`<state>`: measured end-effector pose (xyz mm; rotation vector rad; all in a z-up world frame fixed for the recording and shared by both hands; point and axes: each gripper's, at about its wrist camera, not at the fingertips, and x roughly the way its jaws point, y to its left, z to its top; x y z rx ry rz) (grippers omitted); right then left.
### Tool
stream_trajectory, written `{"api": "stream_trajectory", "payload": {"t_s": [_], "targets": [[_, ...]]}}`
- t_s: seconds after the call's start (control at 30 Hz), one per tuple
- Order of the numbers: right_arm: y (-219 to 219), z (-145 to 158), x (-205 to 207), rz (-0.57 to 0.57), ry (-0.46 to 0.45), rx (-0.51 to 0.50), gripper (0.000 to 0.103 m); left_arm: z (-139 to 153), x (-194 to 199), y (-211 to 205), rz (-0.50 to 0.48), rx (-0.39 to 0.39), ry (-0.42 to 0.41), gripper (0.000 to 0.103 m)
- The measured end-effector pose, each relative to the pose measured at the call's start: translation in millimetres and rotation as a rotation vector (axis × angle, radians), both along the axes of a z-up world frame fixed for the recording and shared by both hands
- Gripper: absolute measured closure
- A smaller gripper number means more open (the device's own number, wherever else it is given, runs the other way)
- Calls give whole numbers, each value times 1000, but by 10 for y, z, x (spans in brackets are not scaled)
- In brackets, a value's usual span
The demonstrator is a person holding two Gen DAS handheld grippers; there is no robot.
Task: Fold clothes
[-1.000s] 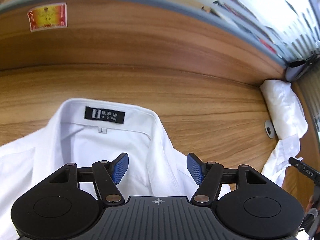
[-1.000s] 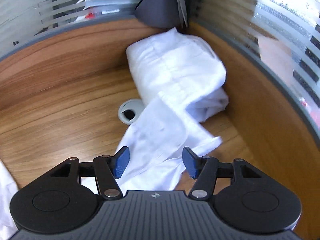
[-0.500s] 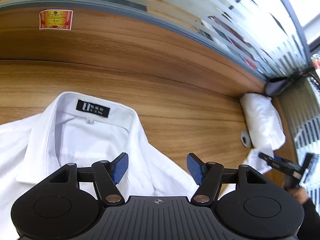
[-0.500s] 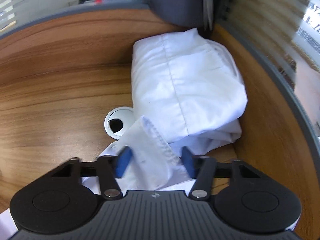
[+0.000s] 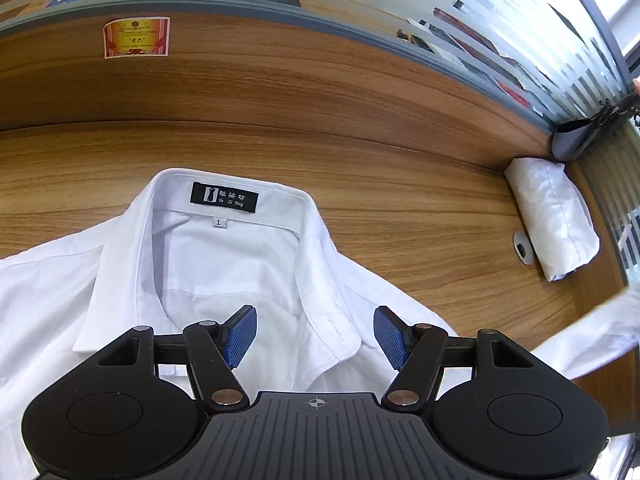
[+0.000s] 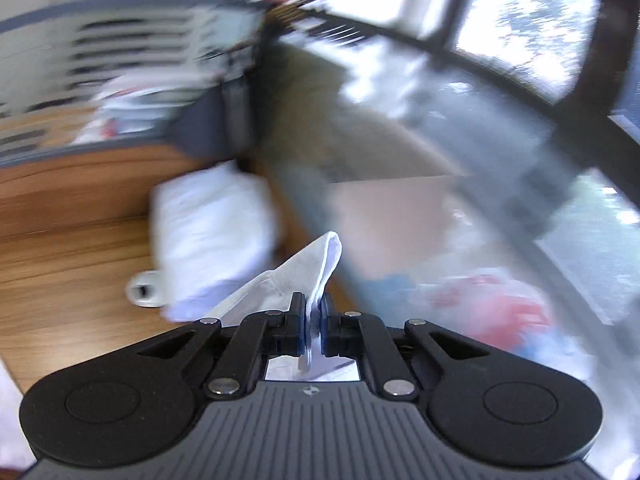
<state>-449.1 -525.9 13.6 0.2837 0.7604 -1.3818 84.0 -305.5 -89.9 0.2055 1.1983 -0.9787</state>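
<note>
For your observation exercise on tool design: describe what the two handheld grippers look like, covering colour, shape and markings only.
Both look identical. The left gripper and right gripper each have a ribbed dark grey body with a small crosshair mark, two round black lobes at the sides, black linkage arms with silver pivot pins, and blue textured pads on the fingers.
</note>
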Motion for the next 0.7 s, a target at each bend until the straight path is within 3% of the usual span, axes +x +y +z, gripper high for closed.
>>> {"api": "stream_trajectory", "payload": {"t_s": [0.2, 0.37, 0.5, 0.7], "targets": [[357, 226, -426, -153, 68, -46, 94, -59, 7, -1, 3, -6, 25, 35], [738, 286, -674, -144, -67, -125, 93, -88, 62, 22, 20, 5, 43, 35], [953, 89, -827, -104, -56, -100, 92, -130, 115, 19, 32, 9, 59, 35], [1371, -465, -1107, -171, -71, 46, 92, -67, 65, 29, 19, -6, 47, 35]]}}
